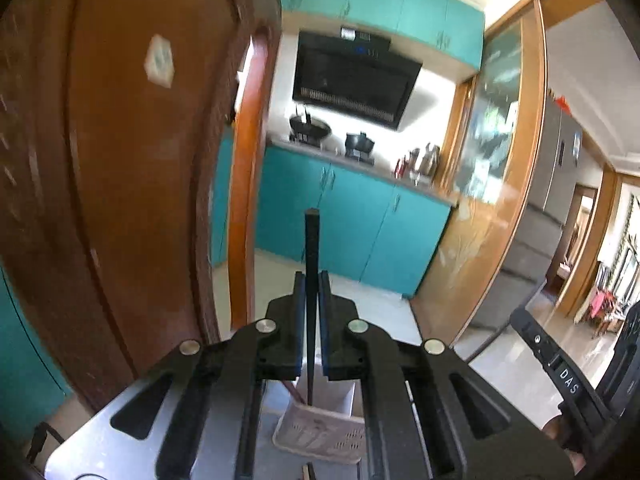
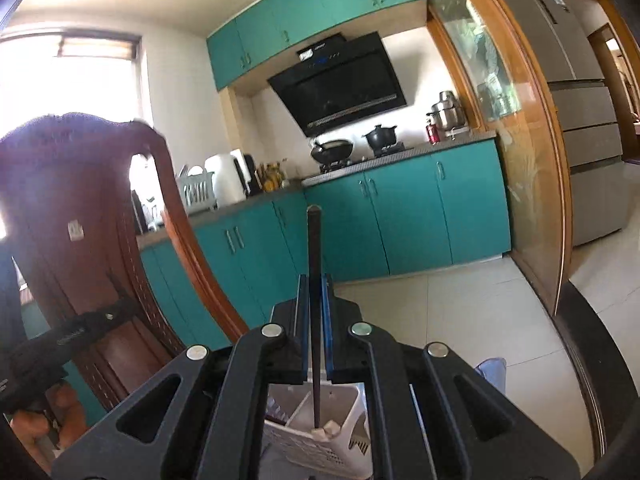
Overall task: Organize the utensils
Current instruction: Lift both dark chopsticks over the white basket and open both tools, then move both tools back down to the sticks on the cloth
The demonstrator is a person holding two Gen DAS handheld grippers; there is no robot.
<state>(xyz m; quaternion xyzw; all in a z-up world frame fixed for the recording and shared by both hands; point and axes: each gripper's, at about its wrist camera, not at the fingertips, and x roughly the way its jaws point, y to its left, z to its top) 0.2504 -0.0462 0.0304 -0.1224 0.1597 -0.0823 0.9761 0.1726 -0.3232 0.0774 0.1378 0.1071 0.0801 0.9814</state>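
My left gripper (image 1: 312, 286) is shut on a dark chopstick (image 1: 311, 248) that stands upright between the pads, its lower end reaching into a white perforated utensil basket (image 1: 320, 432) below. My right gripper (image 2: 315, 288) is shut on another dark chopstick (image 2: 314, 248), also upright, with its tip down in a compartment of the white utensil basket (image 2: 344, 432). The right gripper's body shows at the right edge of the left wrist view (image 1: 560, 368), and the left gripper's body shows at the left of the right wrist view (image 2: 68, 340).
The basket stands on a grey table (image 1: 100, 432). A brown wooden chair (image 2: 80, 220) is close on the left. Teal kitchen cabinets (image 2: 400, 216), a stove with pots (image 2: 376, 136), a range hood (image 2: 340, 84) and a fridge (image 2: 580, 100) lie beyond. A light blue object (image 2: 492, 372) sits right of the basket.
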